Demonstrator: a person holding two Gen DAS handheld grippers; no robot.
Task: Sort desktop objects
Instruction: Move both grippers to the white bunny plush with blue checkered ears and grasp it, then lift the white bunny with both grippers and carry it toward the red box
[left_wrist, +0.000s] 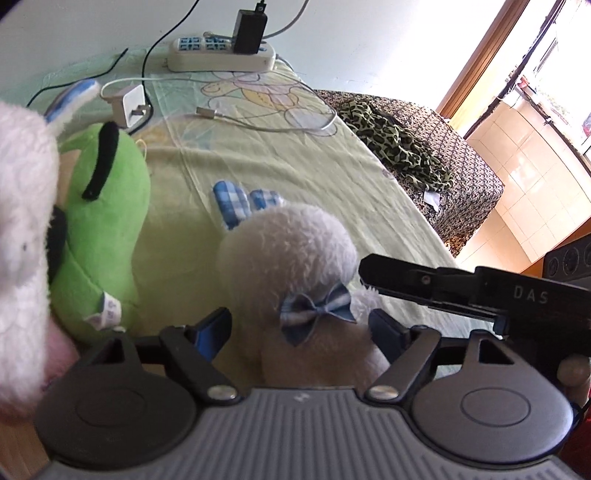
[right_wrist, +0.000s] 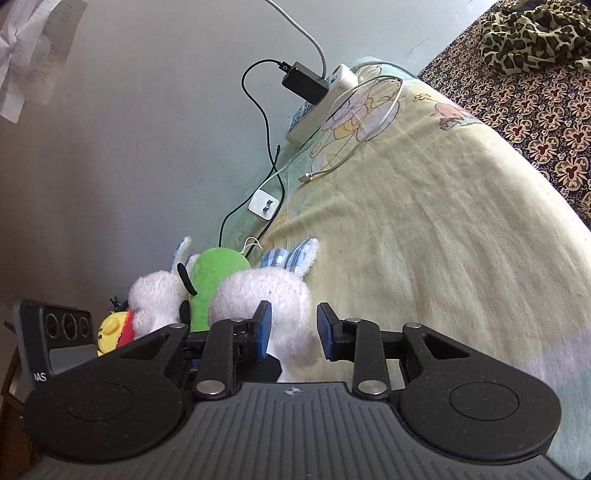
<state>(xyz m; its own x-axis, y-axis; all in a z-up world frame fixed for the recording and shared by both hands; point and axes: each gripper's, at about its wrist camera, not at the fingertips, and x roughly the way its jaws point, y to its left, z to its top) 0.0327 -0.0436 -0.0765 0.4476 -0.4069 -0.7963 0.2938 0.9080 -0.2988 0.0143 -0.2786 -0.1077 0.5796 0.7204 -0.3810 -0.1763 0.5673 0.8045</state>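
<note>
A white plush bunny (left_wrist: 288, 251) with blue plaid ears and a bow sits upright on the pale yellow sheet (left_wrist: 295, 166). My left gripper (left_wrist: 299, 328) is open around its body, and a strip of sheet shows beside the left pad. My right gripper (right_wrist: 291, 330) is closed to a narrow gap with the bunny's (right_wrist: 258, 295) white fluff pinched between the blue pads; it enters the left wrist view from the right. A green plush (left_wrist: 107, 206) and a second white plush (left_wrist: 22, 221) stand just left of the bunny.
A yellow toy (right_wrist: 110, 328) lies beyond the white plush (right_wrist: 155, 295). At the far wall lie a power strip (left_wrist: 221, 55) with a black adapter (left_wrist: 251, 29), a white charger (left_wrist: 129, 105) and loose cables (left_wrist: 258, 122). A leopard cloth (left_wrist: 399, 144) rests on the patterned cover to the right.
</note>
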